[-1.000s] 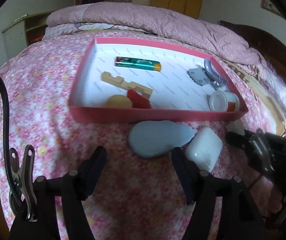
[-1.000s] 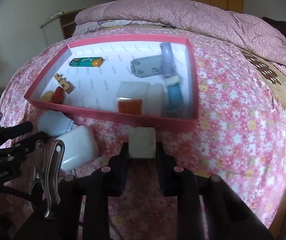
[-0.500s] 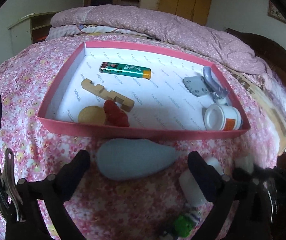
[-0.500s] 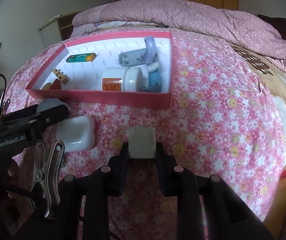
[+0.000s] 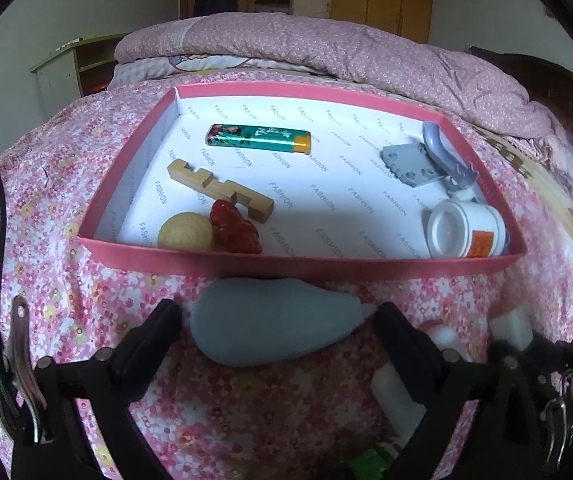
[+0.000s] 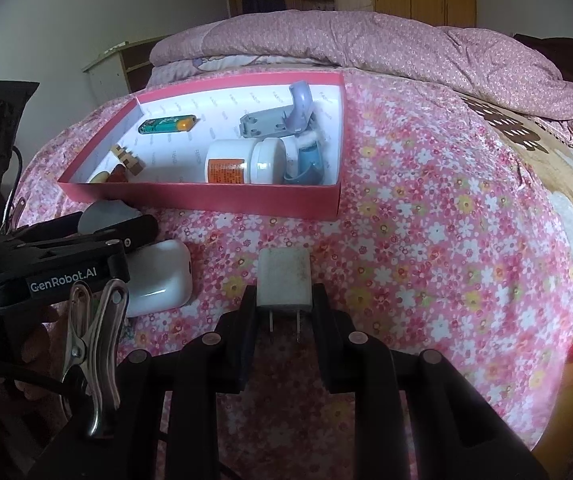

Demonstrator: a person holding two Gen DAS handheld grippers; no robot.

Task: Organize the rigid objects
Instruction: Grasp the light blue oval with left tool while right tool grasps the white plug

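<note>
A pink box (image 5: pixel 306 266) lies on the flowered bed; it also shows in the right wrist view (image 6: pixel 206 199). It holds a green lighter (image 5: pixel 258 138), a wooden block (image 5: pixel 218 186), a red piece (image 5: pixel 236 228), a yellow ball (image 5: pixel 185 232), a grey bracket (image 5: pixel 410 162) and a white jar (image 5: pixel 464 230). My left gripper (image 5: pixel 276 336) is open around a grey teardrop-shaped object (image 5: pixel 274 330) just before the box. My right gripper (image 6: pixel 284 308) is shut on a white plug adapter (image 6: pixel 284 278), held above the bedspread.
A white case (image 6: pixel 160 278) lies on the bed beside my left gripper's fingers (image 6: pixel 126 230). A folded pink quilt (image 5: pixel 326 48) lies behind the box. The bed edge falls away at the right. A small green thing (image 5: pixel 366 462) sits at the near edge.
The left gripper has moved forward so its open jaws now flank the grey object. The right gripper has drawn back from the box with the adapter still in it.
</note>
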